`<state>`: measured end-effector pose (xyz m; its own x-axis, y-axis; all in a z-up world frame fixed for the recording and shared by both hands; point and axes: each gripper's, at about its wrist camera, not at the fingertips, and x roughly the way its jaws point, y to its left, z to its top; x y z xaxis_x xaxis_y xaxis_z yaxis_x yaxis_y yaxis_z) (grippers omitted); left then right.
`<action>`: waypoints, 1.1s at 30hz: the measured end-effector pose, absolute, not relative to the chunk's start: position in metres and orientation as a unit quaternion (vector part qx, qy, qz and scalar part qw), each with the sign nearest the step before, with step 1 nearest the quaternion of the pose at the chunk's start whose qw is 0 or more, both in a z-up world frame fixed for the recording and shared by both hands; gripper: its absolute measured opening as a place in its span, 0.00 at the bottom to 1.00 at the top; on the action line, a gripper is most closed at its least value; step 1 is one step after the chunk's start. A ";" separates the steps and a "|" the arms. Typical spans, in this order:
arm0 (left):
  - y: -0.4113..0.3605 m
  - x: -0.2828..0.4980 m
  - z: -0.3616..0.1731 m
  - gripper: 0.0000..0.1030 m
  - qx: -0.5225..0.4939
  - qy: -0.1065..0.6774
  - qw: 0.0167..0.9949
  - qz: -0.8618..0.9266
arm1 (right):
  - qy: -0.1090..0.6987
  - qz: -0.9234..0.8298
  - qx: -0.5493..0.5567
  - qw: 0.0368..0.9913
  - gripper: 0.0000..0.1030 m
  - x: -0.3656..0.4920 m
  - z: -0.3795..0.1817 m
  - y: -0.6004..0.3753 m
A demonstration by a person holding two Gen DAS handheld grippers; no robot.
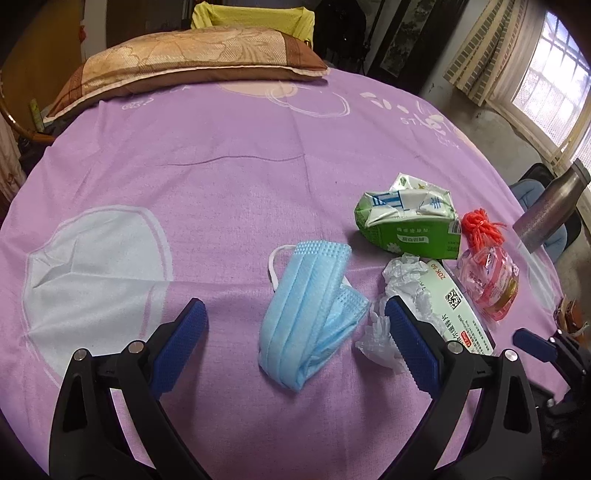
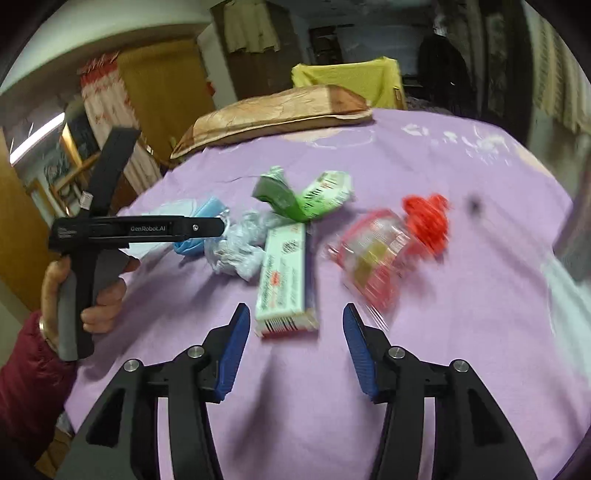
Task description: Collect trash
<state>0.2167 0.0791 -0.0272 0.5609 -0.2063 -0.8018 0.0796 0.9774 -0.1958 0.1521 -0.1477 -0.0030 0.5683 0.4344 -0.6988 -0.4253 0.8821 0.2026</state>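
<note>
Trash lies on a purple bedsheet (image 1: 229,184). A folded blue face mask (image 1: 308,314) lies between the open fingers of my left gripper (image 1: 295,321). To its right are crumpled clear plastic (image 1: 402,280), a white-green medicine box (image 1: 458,310), a crushed green carton (image 1: 410,221) and a pink snack bag with a red yarn tuft (image 1: 487,266). My right gripper (image 2: 293,325) is open and empty, just short of the near end of the medicine box (image 2: 286,273). The carton (image 2: 303,195), plastic (image 2: 236,247), mask (image 2: 201,225) and pink bag (image 2: 376,254) lie beyond it.
A brown patterned pillow (image 1: 184,62) lies at the far end of the bed, with a yellow cloth (image 1: 255,18) behind. A metal bottle (image 1: 550,210) stands off the bed's right edge. The hand-held left gripper body (image 2: 136,229) shows at the left of the right wrist view.
</note>
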 end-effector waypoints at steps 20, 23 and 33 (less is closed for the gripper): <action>0.088 0.217 -0.028 0.91 -0.070 0.469 0.878 -0.069 | 0.410 0.225 0.017 0.884 0.23 0.114 -0.007 -0.184; 0.077 0.217 -0.036 0.91 -0.044 0.485 0.870 -0.080 | 0.397 0.231 0.017 0.888 0.33 0.115 -0.002 -0.177; 0.099 0.228 -0.034 0.77 -0.051 0.467 0.882 -0.036 | 0.400 0.245 0.032 0.883 0.50 0.128 0.002 -0.161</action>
<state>0.2280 0.0990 -0.0341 0.5603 -0.1119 -0.8207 0.0166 0.9922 -0.1239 0.1285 -0.1605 0.0025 0.5608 0.4581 -0.6897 -0.4069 0.8780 0.2522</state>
